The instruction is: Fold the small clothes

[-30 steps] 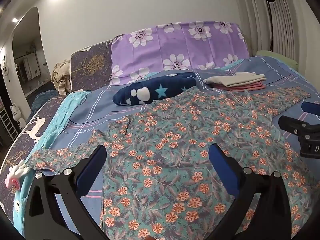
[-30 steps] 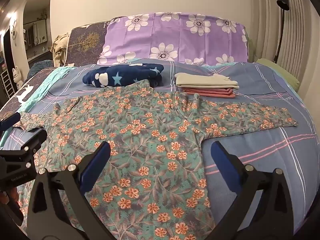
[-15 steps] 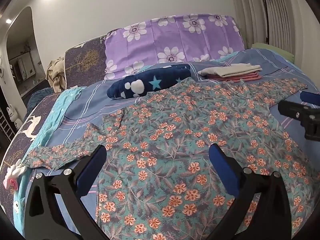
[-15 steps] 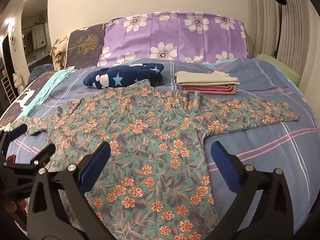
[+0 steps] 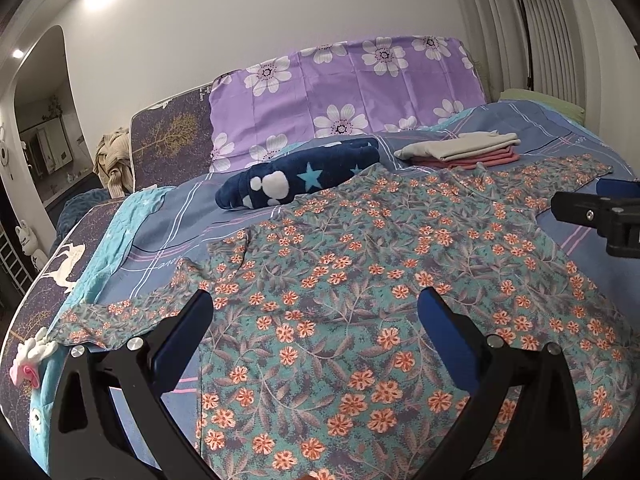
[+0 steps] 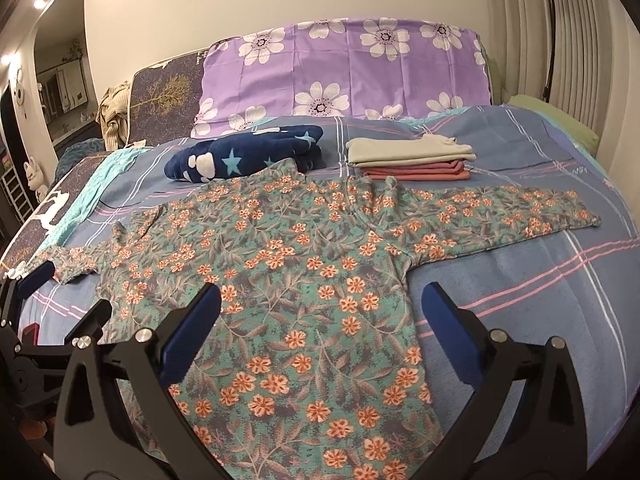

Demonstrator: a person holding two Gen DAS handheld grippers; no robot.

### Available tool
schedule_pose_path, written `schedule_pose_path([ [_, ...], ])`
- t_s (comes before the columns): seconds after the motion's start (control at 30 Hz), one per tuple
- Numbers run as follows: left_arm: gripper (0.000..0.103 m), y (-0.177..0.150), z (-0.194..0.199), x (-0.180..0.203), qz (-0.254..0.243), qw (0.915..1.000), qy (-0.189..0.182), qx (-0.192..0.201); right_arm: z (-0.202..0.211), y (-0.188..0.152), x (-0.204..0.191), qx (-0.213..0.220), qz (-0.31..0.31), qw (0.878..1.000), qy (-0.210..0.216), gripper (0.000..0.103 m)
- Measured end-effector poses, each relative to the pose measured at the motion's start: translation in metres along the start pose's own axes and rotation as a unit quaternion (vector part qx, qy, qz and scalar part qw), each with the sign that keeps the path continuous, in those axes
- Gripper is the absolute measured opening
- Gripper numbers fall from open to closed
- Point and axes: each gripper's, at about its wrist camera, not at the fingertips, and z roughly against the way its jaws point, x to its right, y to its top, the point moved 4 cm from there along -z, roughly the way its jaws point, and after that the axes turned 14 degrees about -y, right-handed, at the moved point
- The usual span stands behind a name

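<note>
Bed [image 6: 520,152] with blue plaid sheet fills most of both views, purple flowered pillow [image 6: 348,72] upright at the headboard, top center of frame. Floral long-sleeve top [image 6: 288,280] lies flat and spread on the bed, center to lower center of frame, both sleeves stretched out sideways; right sleeve reaches far right in the right wrist view, left sleeve runs to the lower left in the left wrist view. Same top [image 5: 380,300] covers the lower center of the left wrist view. Navy star blanket [image 6: 248,156] rolled up just behind the top's collar, upper center left, touching or just overlapping the collar edge. Stack of folded clothes [image 6: 412,160], beige on pink, upper center right, just beside the blanket, close behind the top's shoulder. Left gripper [image 5: 316,320] fingers wide apart, hovering over the top's lower left part, holding nothing. Right gripper [image 6: 320,312] fingers wide apart too, over the top's lower hem area, nothing between them. Floor lamp [image 6: 550,20] at upper right by the curtain.
</note>
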Motion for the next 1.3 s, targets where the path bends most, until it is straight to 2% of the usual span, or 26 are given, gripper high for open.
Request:
schedule_pose_path([
  [0.53, 0.102, -0.004, 0.002, -0.004, -0.008, 0.9999, 0.009, 0.002, 0.014, 0.003, -0.010, 0.027, 0.018, 0.999, 0.012, 0.101],
  [1.3, 0.102, -0.027, -0.003, -0.030, 0.021, 0.9996, 0.011, -0.014, 0.009, -0.005, -0.031, 0.012, 0.043, 0.999, 0.003, 0.101],
])
